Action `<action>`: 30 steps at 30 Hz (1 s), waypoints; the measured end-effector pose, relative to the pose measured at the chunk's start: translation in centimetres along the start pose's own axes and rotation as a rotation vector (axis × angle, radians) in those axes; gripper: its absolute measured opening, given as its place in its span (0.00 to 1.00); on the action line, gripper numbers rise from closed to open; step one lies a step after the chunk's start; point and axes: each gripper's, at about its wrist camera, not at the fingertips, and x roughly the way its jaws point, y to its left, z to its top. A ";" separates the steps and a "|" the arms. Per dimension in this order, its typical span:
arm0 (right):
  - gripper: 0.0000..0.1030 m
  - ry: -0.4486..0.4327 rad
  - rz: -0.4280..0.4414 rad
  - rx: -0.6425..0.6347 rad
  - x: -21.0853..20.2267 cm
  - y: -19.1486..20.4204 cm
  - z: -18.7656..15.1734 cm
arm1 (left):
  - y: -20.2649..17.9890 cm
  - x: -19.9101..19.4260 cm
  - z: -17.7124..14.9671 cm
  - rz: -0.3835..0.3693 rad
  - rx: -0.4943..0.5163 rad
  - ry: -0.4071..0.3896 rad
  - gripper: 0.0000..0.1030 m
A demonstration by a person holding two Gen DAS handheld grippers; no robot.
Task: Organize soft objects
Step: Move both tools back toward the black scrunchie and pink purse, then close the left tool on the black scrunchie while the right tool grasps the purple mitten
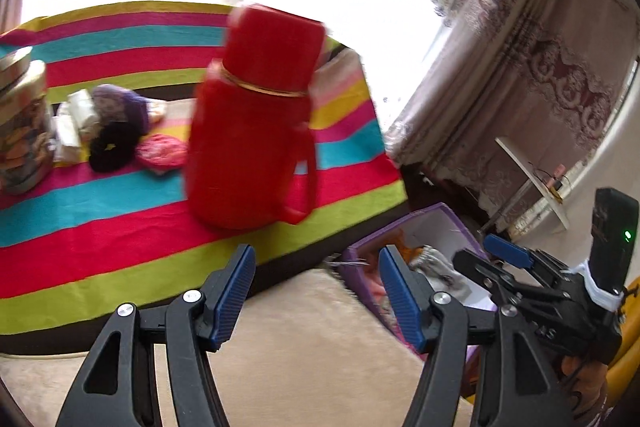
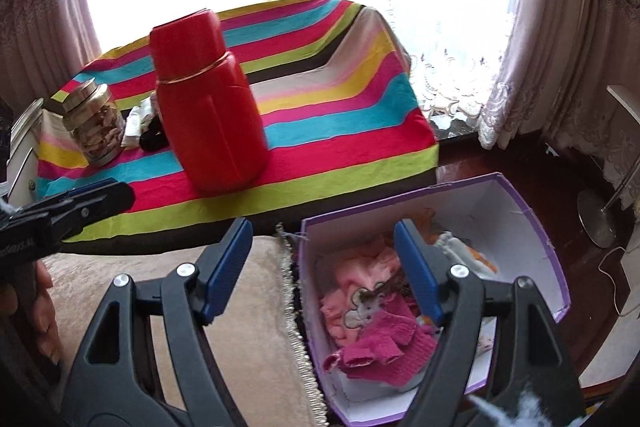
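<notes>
A purple box [image 2: 536, 227] stands on the floor by the table and holds pink knitted clothes [image 2: 384, 343] and other soft items. It also shows in the left wrist view [image 1: 452, 217]. On the striped tablecloth [image 1: 100, 211], a black scrunchie [image 1: 110, 147], a pink soft piece [image 1: 160, 153] and a purple soft item [image 1: 120, 103] lie in a small heap. My left gripper [image 1: 316, 291] is open and empty, off the table's front edge. My right gripper [image 2: 322, 267] is open and empty above the box's left rim.
A tall red thermos [image 1: 252, 123] stands on the table between the grippers and the heap; it also shows in the right wrist view [image 2: 208, 107]. A glass jar [image 2: 96, 123] stands at the table's left. A beige sofa [image 2: 240, 307] lies below. Curtains and a window stand behind.
</notes>
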 end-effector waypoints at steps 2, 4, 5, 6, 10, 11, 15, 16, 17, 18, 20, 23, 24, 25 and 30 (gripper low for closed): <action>0.74 0.008 0.037 -0.035 0.3 1.9 0.0 | 2.0 -0.3 0.3 0.037 -0.021 -0.008 0.63; 0.74 0.016 0.071 -0.063 0.6 3.6 0.0 | 4.2 -0.5 0.7 0.082 -0.040 -0.018 0.63; 0.74 0.019 0.088 -0.076 0.8 4.5 0.0 | 5.1 -0.6 1.0 0.100 -0.048 -0.022 0.63; 0.74 0.023 0.106 -0.089 1.0 5.4 0.0 | 6.3 -0.7 1.4 0.120 -0.061 -0.027 0.63; 0.74 0.040 0.148 -0.149 1.9 8.5 0.1 | 9.8 -0.7 2.4 0.175 -0.099 -0.042 0.63; 0.74 0.042 0.158 -0.165 2.2 9.2 0.1 | 10.8 -0.6 2.8 0.189 -0.115 -0.046 0.63; 0.74 0.053 0.203 -0.217 3.1 11.7 0.3 | 13.9 0.3 4.1 0.215 -0.165 -0.054 0.63; 0.74 0.057 0.218 -0.229 3.3 12.3 0.3 | 14.3 0.6 4.3 0.220 -0.173 -0.053 0.63; 0.74 0.062 0.231 -0.241 3.5 12.8 0.4 | 15.0 1.1 4.7 0.227 -0.183 -0.051 0.63; 0.74 0.066 0.241 -0.254 3.6 13.3 0.3 | 15.6 1.6 5.1 0.232 -0.188 -0.050 0.63; 0.74 0.070 0.261 -0.282 3.9 14.4 0.4 | 16.3 2.6 5.7 0.237 -0.186 -0.049 0.63; 0.74 0.069 0.281 -0.313 4.4 15.8 0.8 | 17.8 4.5 7.0 0.247 -0.183 -0.038 0.63; 0.74 0.069 0.286 -0.320 4.6 16.1 0.9 | 18.3 5.3 7.4 0.248 -0.183 -0.030 0.63; 0.74 0.068 0.291 -0.325 4.7 16.4 1.1 | 18.8 6.1 7.8 0.250 -0.181 -0.023 0.63; 0.74 0.063 0.299 -0.337 5.6 17.6 2.1 | 20.3 9.5 9.6 0.262 -0.164 0.006 0.63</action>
